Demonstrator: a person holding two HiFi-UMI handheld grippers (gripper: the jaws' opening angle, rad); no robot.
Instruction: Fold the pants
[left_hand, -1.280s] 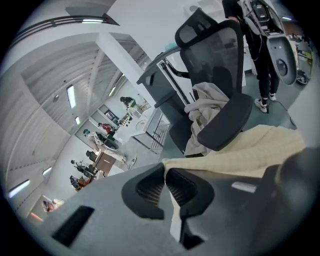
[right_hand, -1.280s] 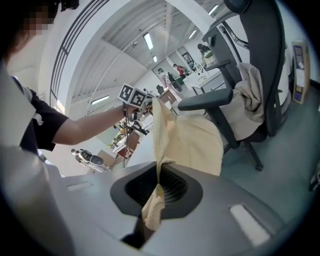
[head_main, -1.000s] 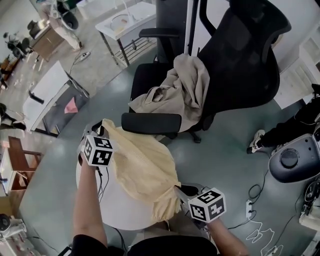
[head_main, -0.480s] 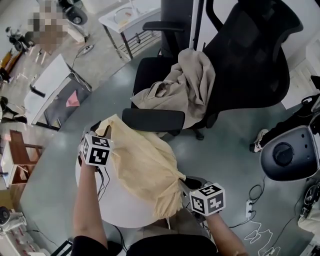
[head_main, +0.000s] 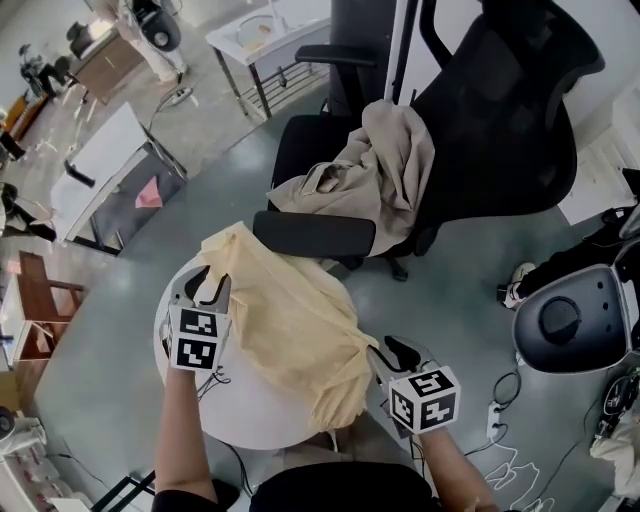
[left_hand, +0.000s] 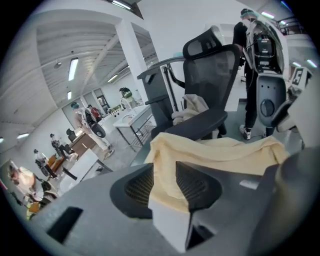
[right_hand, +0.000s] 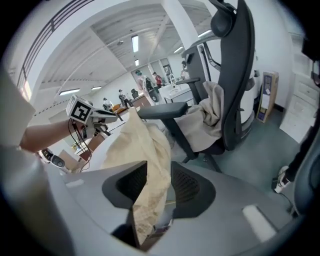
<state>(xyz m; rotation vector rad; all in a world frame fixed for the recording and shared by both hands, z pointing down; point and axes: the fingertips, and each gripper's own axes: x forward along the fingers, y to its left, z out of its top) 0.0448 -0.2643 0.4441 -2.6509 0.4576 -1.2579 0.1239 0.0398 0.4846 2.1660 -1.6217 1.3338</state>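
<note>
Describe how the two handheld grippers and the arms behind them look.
The left gripper and right gripper match: grey bodies, dark jaws with ribbed pads, and a white cube printed with black square markers on each. A thin black cable trails under the left one. The forearms are bare; a dark sleeve shows at the left upper arm.

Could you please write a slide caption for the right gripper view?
Right gripper, jaws just opened, pants hanging between them; chair with beige cloth behind.

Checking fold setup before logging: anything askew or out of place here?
Yes. The yellow pants lie bunched on the round white table, one end spilling over its edge. A second beige garment is heaped on the office chair.
</note>
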